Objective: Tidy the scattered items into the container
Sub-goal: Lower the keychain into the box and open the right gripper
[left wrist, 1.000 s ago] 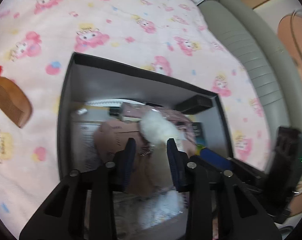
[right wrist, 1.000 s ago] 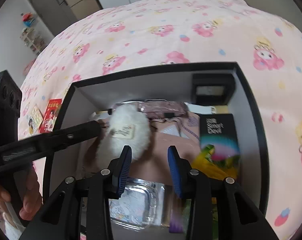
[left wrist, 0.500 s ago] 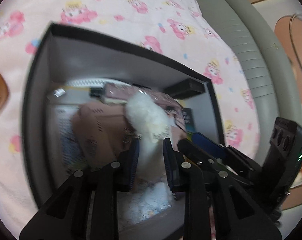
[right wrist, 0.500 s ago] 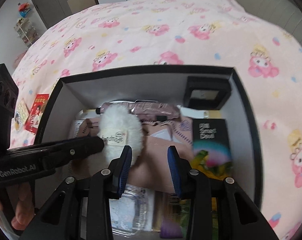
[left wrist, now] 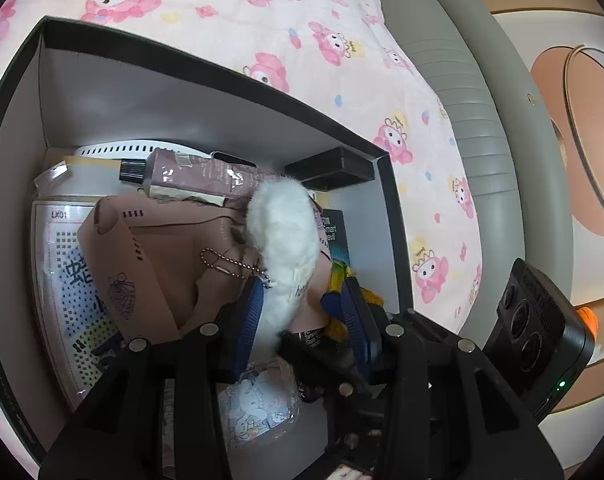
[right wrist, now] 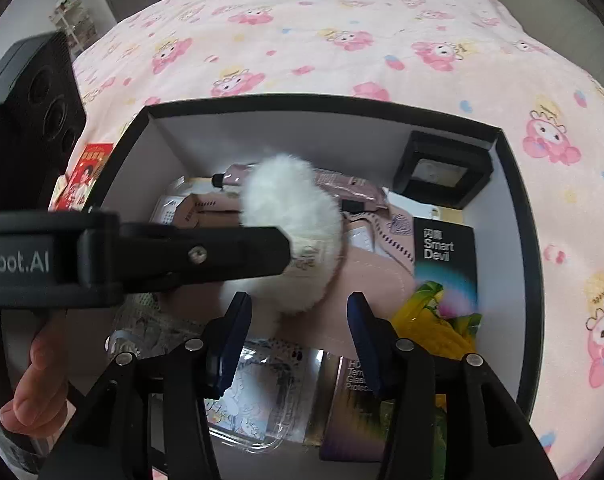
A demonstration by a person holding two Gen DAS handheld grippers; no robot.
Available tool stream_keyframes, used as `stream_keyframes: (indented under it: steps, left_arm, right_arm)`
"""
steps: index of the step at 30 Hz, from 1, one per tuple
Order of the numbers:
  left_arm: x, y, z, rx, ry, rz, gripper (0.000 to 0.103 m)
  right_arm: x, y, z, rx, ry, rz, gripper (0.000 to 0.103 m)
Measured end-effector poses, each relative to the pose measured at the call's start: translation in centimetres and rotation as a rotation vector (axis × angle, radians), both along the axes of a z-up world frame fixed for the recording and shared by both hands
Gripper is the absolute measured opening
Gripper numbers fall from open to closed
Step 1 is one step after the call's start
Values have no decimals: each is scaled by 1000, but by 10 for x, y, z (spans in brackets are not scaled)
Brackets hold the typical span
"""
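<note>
A black box with grey inner walls (left wrist: 206, 112) (right wrist: 342, 128) sits on a pink cartoon bedspread. Inside lie a pink cap (left wrist: 154, 256), a mauve tube (left wrist: 190, 176), a black "Smart Devil" box (right wrist: 442, 252), a yellow-green wrapper (right wrist: 434, 320) and clear packets. A white fluffy pompom with a bead chain (left wrist: 286, 240) (right wrist: 290, 220) rests on the cap. My left gripper (left wrist: 298, 320) hangs inside the box, jaws open around the pompom's near end. My right gripper (right wrist: 298, 332) is open and empty just in front of the pompom.
A red card packet (right wrist: 88, 168) lies on the bedspread left of the box. A grey padded bed frame (left wrist: 482, 92) runs along the right. A small black case (right wrist: 442, 168) stands in the box's far right corner.
My left gripper has moved forward and down into the box with the pompom and its jaws have spread. The right gripper has held almost still.
</note>
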State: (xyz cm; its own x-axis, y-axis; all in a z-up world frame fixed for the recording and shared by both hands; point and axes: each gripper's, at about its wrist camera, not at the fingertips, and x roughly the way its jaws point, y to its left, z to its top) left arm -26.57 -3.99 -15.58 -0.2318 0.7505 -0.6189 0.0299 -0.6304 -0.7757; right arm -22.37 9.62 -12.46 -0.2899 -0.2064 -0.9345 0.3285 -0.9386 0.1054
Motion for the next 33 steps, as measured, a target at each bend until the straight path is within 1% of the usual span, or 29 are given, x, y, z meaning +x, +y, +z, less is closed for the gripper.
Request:
stream_keyframes:
  steps: [2, 3, 4, 7, 9, 10, 12, 14, 16, 18, 21, 22, 23, 27, 30, 33]
  left_arm:
    - [1, 2, 1, 38, 8, -15, 40]
    - [1, 2, 2, 59, 9, -24, 40]
    - [1, 4, 2, 75, 10, -34, 40]
    - [3, 10, 3, 81, 20, -53, 40]
    - [3, 10, 4, 87, 22, -51, 40]
    - [3, 8, 4, 94, 22, -41, 40]
    - [3, 2, 5, 94, 28, -14, 40]
    - [5, -4, 5, 96, 31, 5, 40]
    - [6, -8, 4, 103, 26, 17, 40]
    - [5, -9, 2, 87, 22, 29, 40]
    - [6, -8, 2, 36, 28, 40, 40]
    - [7, -8, 2, 22, 32, 42, 40]
    - [7, -8, 3, 6, 35, 44, 40]
    - [9, -10, 5, -40, 56, 63, 40]
    - [7, -12, 9, -89, 72, 83, 40]
    - [5, -14, 6, -91, 66, 96, 40]
  right_arm:
    - [1, 2, 4, -59, -15, 6, 49]
    - [1, 3, 6, -78, -15, 8, 52]
    - [1, 3, 6, -87, -12, 9, 53]
    - [-2, 7, 2, -48, -2, -18, 53]
    - [-6, 14, -3, -65, -21, -47, 53]
    - [-8, 20, -4, -95, -35, -68, 51]
    - [-13, 32, -5, -137, -51, -106, 40]
    - [-15, 42, -3, -151, -46, -145, 37]
    - [-16, 49, 0, -135, -27, -173, 37]
    - [-19, 56, 0, -136, -20, -196, 37]
    - [-23, 67, 4, -151, -5, -237, 37]
    - [-25, 71, 7, -148, 11, -255, 37]
    - [-37, 77, 7, -143, 24, -261, 37]
    - [-38, 85, 15, -118, 75, -298, 37]
    - [-39, 95, 16, -139, 71, -320, 37]
    - [-46, 97, 10, -155, 54, -320, 37]
